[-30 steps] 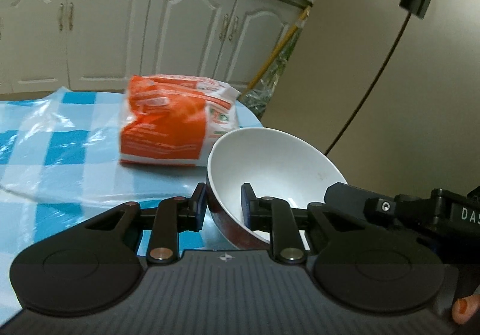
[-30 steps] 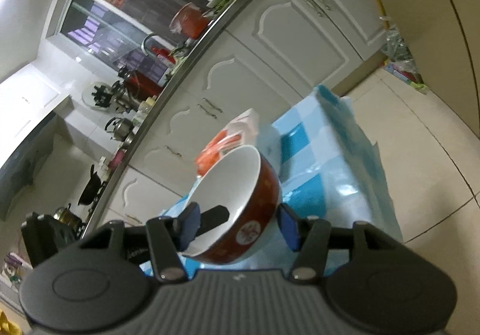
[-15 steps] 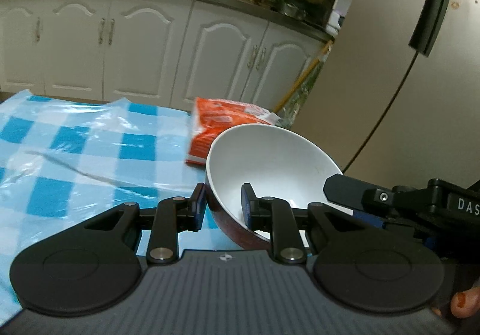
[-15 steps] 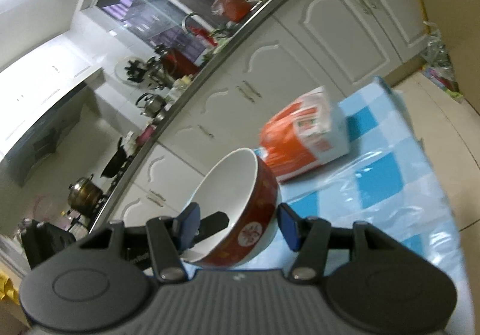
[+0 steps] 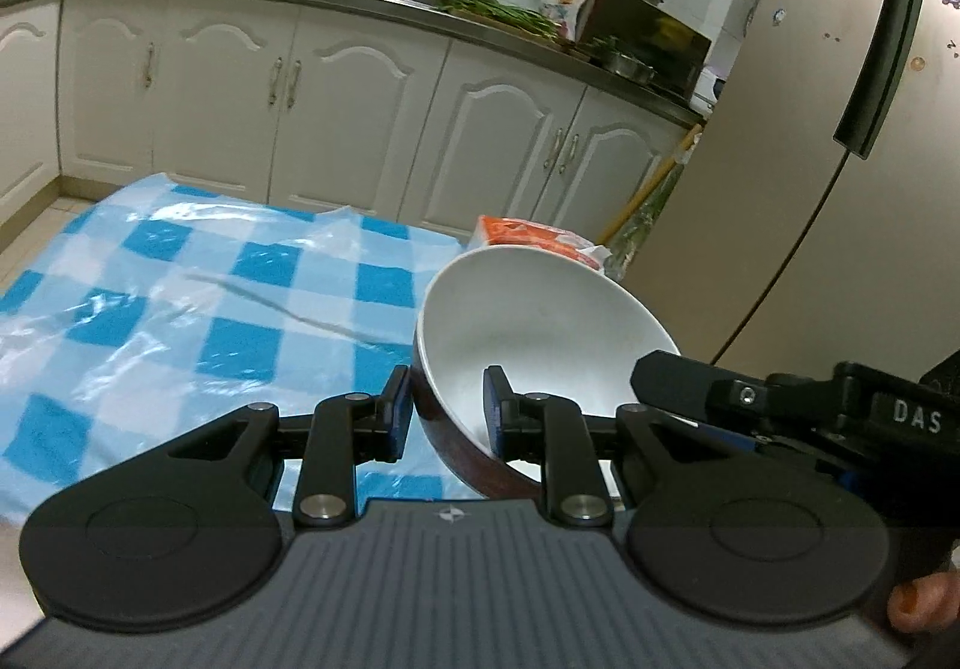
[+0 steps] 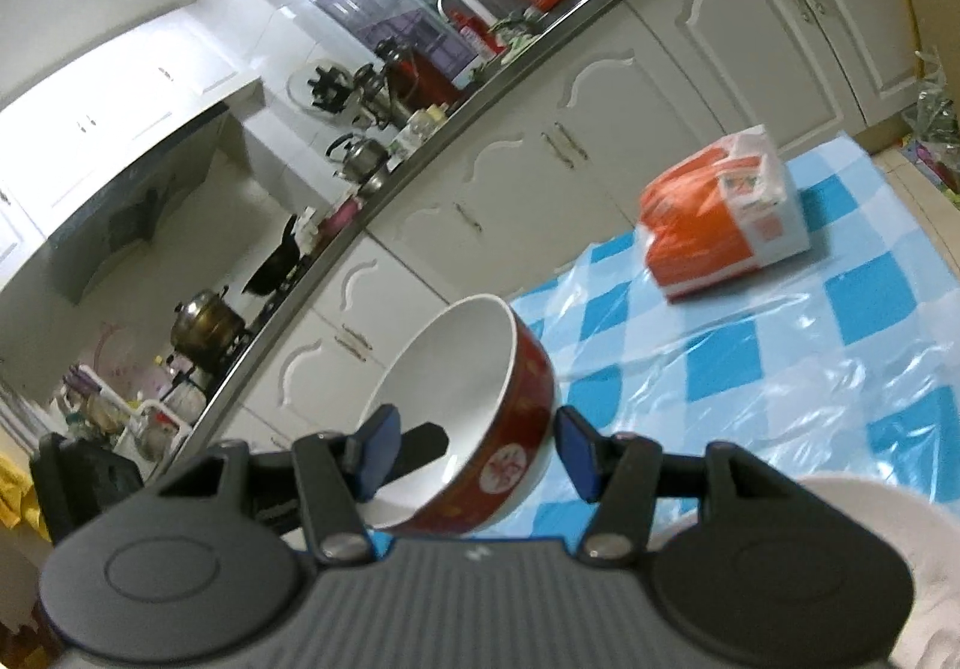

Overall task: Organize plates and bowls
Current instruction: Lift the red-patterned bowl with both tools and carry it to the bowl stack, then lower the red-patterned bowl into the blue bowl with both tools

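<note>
Both grippers' fingers [image 5: 401,406] pinch bowl [image 5: 540,321] rim.

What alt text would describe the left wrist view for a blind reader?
The left gripper pinches the rim of a tilted bowl, white inside, above a blue checked tablecloth. The right gripper's finger reaches in; an orange bag lies behind.

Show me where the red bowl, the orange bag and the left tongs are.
red bowl [image 6: 516,429]: right wrist view, on its red outer wall.
orange bag [image 6: 702,231]: right wrist view, on its orange front.
left tongs [image 5: 449,411]: left wrist view, midway between the fingertips.
</note>
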Action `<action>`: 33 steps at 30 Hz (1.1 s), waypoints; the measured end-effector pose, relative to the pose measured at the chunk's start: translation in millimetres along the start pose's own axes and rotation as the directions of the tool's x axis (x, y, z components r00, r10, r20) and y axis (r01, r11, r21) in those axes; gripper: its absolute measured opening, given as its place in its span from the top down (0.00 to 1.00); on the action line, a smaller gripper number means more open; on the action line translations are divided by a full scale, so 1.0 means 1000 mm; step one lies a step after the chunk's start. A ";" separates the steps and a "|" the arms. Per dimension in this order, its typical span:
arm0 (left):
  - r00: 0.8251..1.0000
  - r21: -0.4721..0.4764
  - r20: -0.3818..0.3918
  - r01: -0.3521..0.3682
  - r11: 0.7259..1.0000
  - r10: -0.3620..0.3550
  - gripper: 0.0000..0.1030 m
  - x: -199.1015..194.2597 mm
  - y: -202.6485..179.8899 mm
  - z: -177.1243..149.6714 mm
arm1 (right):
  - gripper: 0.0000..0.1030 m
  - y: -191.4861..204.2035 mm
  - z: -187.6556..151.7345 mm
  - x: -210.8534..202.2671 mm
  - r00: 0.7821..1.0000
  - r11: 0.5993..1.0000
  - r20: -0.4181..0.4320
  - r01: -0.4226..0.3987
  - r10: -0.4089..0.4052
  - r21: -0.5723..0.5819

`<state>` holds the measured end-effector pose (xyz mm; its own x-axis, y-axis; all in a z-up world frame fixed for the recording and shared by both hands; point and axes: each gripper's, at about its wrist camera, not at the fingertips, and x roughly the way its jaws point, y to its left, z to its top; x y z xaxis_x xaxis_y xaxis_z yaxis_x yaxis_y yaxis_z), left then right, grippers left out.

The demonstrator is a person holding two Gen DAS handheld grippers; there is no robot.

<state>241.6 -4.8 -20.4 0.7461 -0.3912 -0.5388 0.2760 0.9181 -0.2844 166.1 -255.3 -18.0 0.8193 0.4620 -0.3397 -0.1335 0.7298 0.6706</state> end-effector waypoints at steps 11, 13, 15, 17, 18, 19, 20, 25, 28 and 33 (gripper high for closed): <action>0.999 -0.038 0.038 -0.034 0.999 0.035 0.78 -0.042 0.031 -0.014 | 0.44 0.038 -0.026 0.008 0.997 0.999 -0.068 -0.034 0.032 -0.032; 0.998 -0.044 0.044 -0.043 0.998 0.045 0.78 -0.049 0.036 -0.017 | 0.44 0.046 -0.030 0.011 0.996 0.998 -0.085 -0.040 0.036 -0.041; 0.998 -0.058 0.046 -0.051 0.997 0.054 0.78 -0.055 0.042 -0.021 | 0.44 0.052 -0.034 0.014 0.994 0.998 -0.098 -0.046 0.041 -0.050; 0.997 -0.075 0.048 -0.059 0.995 0.063 0.78 -0.060 0.049 -0.024 | 0.44 0.060 -0.038 0.017 0.992 0.997 -0.114 -0.053 0.046 -0.062; 0.996 -0.081 0.050 -0.063 0.995 0.067 0.78 -0.064 0.052 -0.025 | 0.44 0.065 -0.040 0.019 0.991 0.996 -0.121 -0.057 0.049 -0.067; 0.996 -0.086 0.053 -0.066 0.994 0.071 0.78 -0.068 0.056 -0.027 | 0.44 0.069 -0.042 0.021 0.991 0.996 -0.127 -0.061 0.052 -0.070; 0.996 -0.092 0.055 -0.070 0.993 0.076 0.78 -0.071 0.059 -0.029 | 0.44 0.073 -0.045 0.023 0.989 0.995 -0.134 -0.067 0.057 -0.073; 0.992 -0.117 0.064 -0.096 0.988 0.104 0.78 -0.092 0.077 -0.036 | 0.44 0.093 -0.057 0.035 0.983 0.992 -0.169 -0.088 0.072 -0.091; 0.990 -0.136 0.073 -0.110 0.985 0.121 0.78 -0.101 0.085 -0.040 | 0.44 0.106 -0.065 0.043 0.978 0.990 -0.194 -0.101 0.080 -0.102; 0.984 -0.158 0.091 -0.138 0.978 0.153 0.78 -0.117 0.097 -0.049 | 0.44 0.124 -0.079 0.055 0.968 0.986 -0.237 -0.115 0.084 -0.120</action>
<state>151.2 126.9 -23.3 0.8314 -0.2386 -0.5018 0.0712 0.9414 -0.3296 150.9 -99.4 -5.5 0.6498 0.6275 -0.4289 -0.2927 0.7273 0.6208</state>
